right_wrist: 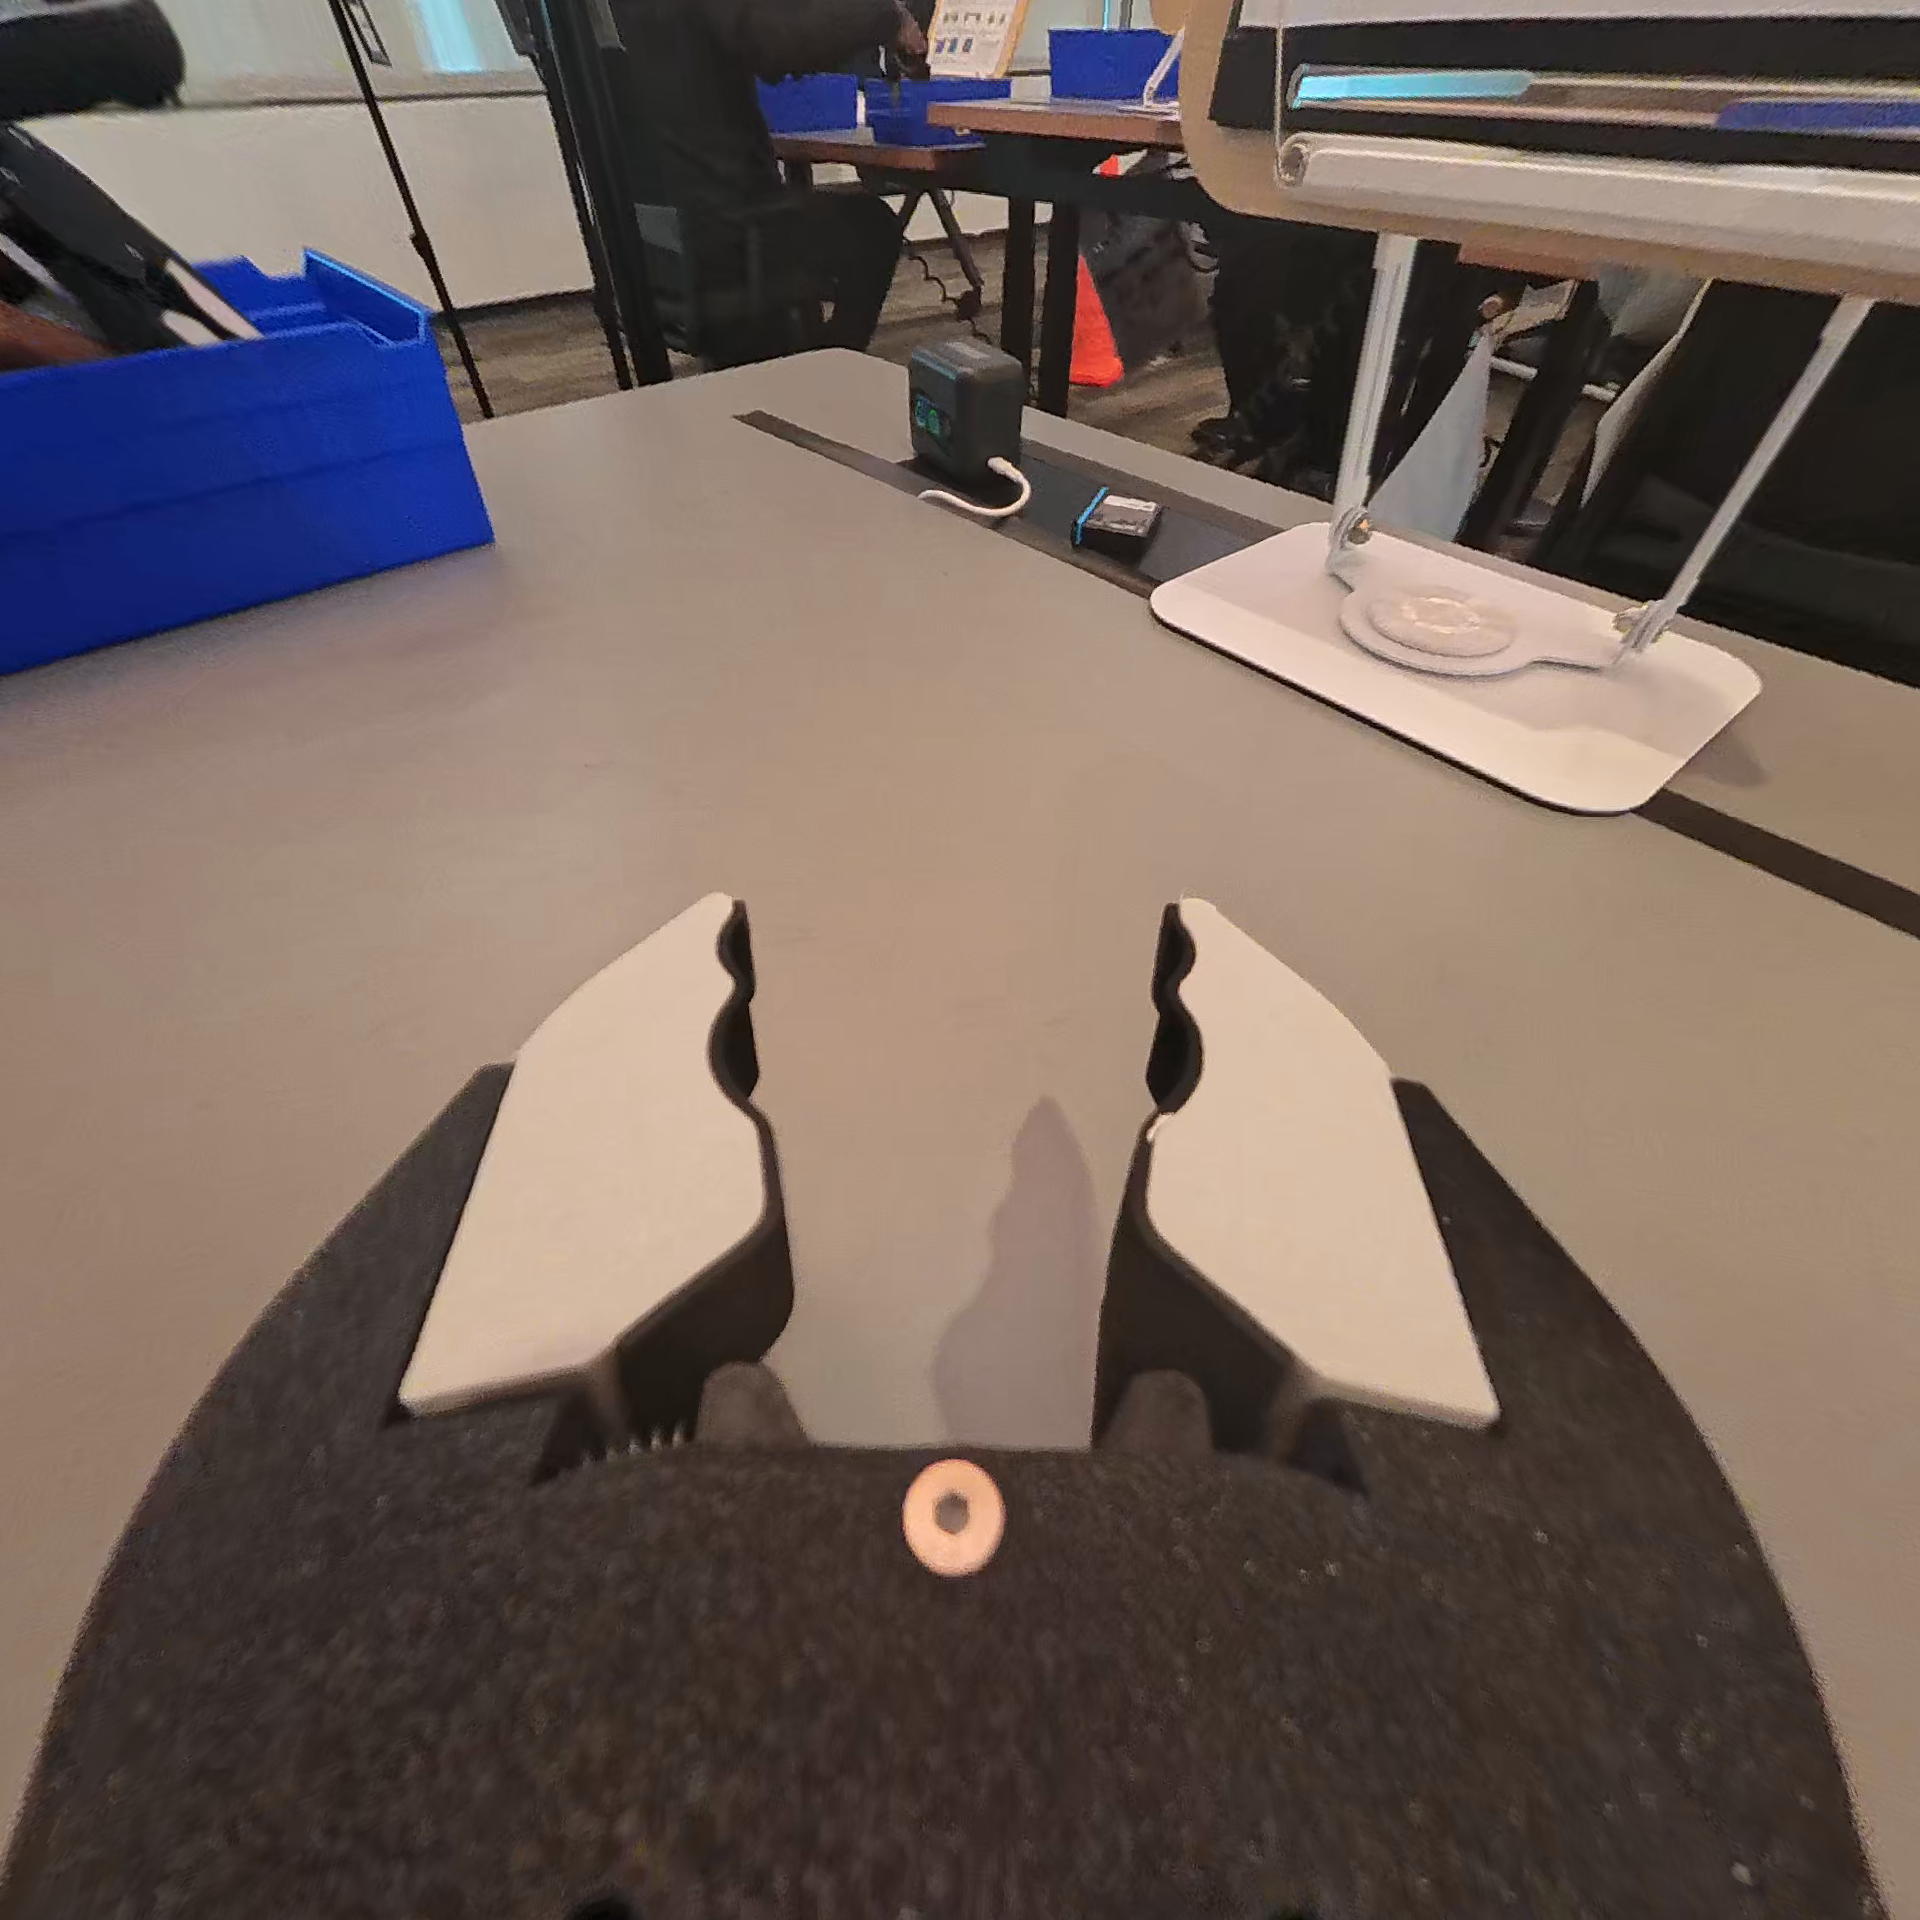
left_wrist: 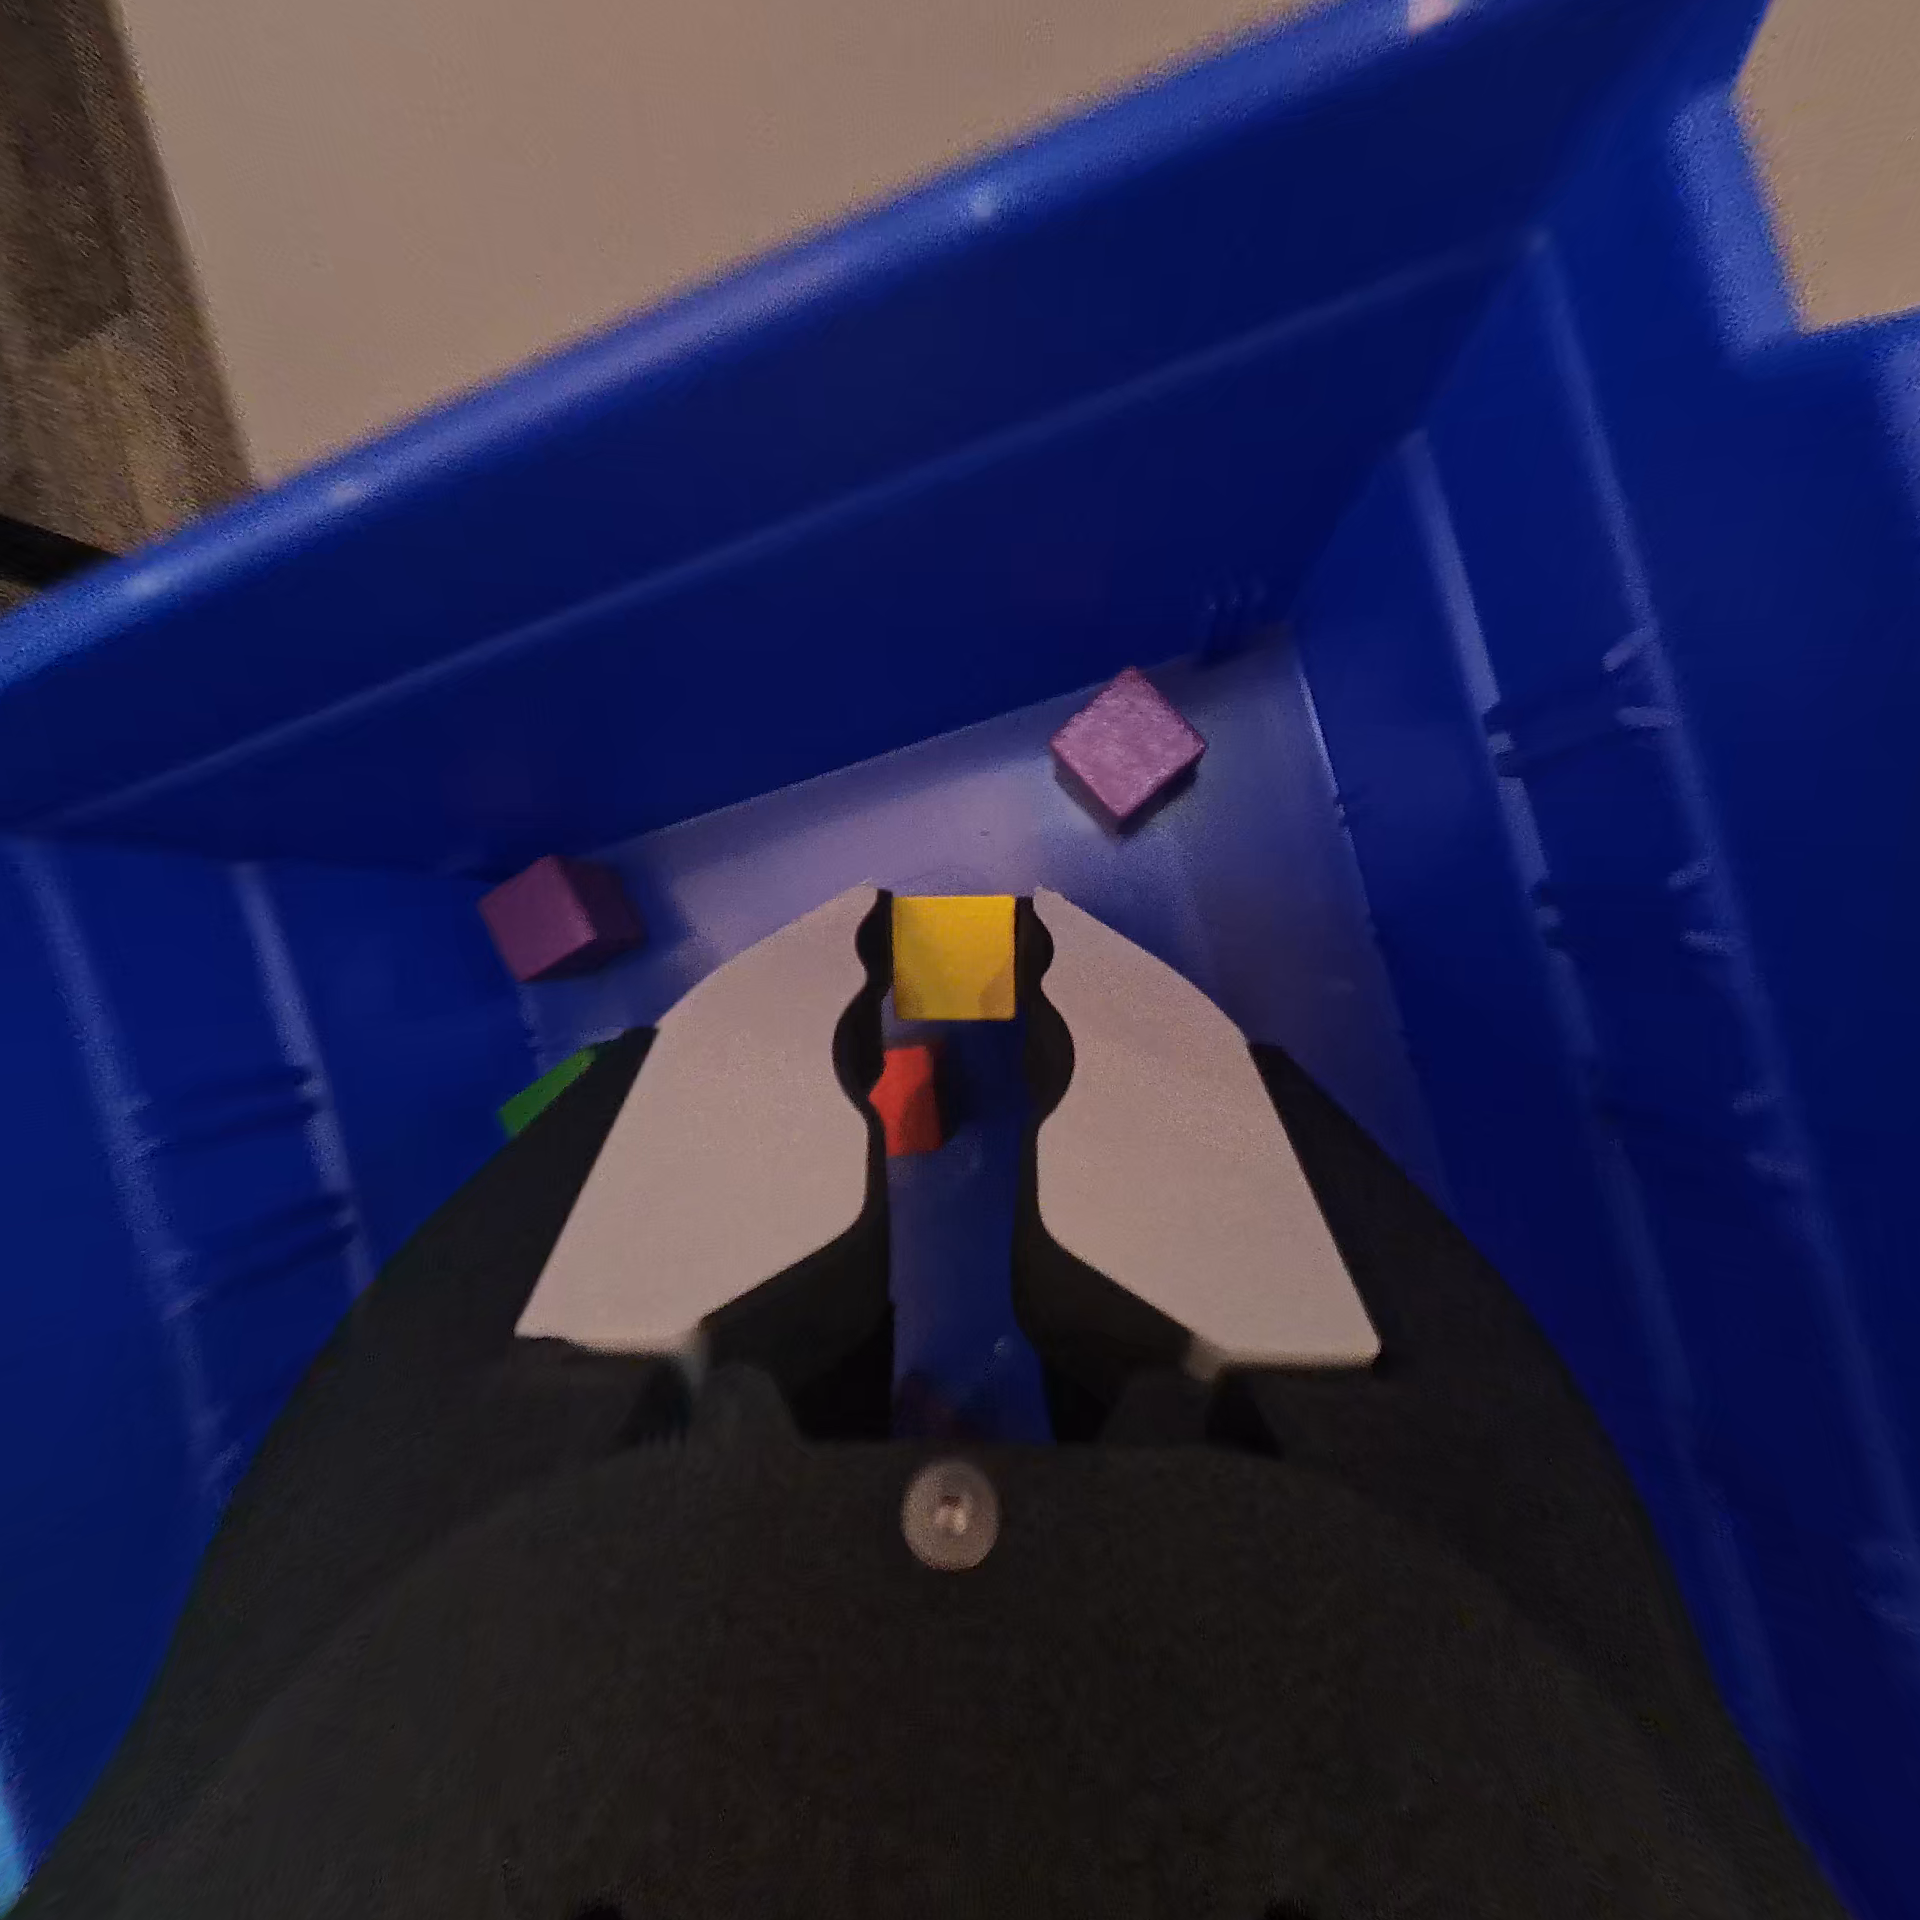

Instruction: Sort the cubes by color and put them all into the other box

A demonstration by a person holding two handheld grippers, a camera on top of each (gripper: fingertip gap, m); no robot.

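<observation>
Grey table (right_wrist: 831, 727): right tongs (right_wrist: 951, 925) spread, empty; left tongs (left_wrist: 954, 925) pinching yellow cube (left_wrist: 954, 956) inside blue box (left_wrist: 727, 582).

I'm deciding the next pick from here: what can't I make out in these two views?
- Green cube, left wrist view: mostly hidden behind the left gripper, which is shut on the yellow cube.
- Red cube, same view: partly covered by a finger.
- Blue box floor near the camera: blocked by the gripper body.
- Blue box, right wrist view: contents hidden by its wall; cut off at the left edge.
</observation>
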